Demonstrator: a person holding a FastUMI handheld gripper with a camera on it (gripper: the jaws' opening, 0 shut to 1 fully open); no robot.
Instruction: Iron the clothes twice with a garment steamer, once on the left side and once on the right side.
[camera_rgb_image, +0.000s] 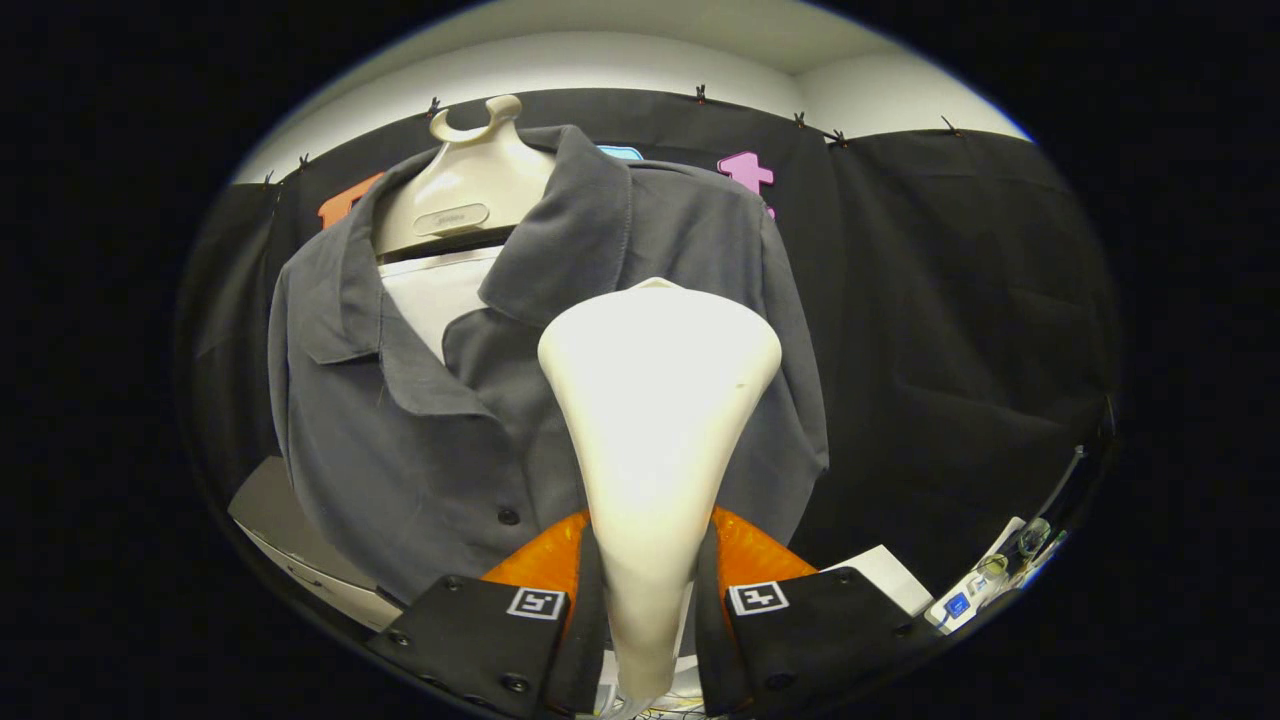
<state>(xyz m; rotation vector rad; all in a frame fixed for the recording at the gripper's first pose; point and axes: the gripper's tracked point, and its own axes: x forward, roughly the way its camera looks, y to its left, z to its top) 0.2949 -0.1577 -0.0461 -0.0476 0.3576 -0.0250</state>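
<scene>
**Steamer held and raised to the shirt; how many passes are done cannot be read**

Gripper view: the gripper (648, 610) sits at the bottom centre of the frame, its jaws closed in on the narrow handle of the garment steamer (655, 420), one finger pressing each side of it. The steamer's pale body widens upward into a broad head that reaches the middle of the frame, facing away from the camera toward the shirt. Whether the head touches the cloth or hangs just off it cannot be told from here.

The grey shirt (420, 430) fills the centre and left of the frame. It hangs on a cream hanger (462, 190) whose hook shows at the upper centre, with a white garment (440, 290) visible inside the open collar. The steamer head covers the shirt's front right of the button line, below the collar on the frame's right.

As a judgement: the picking-up is finished and the ironing itself is in hand. Nothing in the fabric shows which side has been steamed, so at least part of the two strokes should be counted as outstanding.

The room: black cloth (950, 330) is clipped along the top of a white wall (600, 65). At lower left a pale box-like surface (270, 510) sits behind the shirt's hem; at lower right lie a white sheet (885, 570) and some small devices with cables (990, 580).
</scene>
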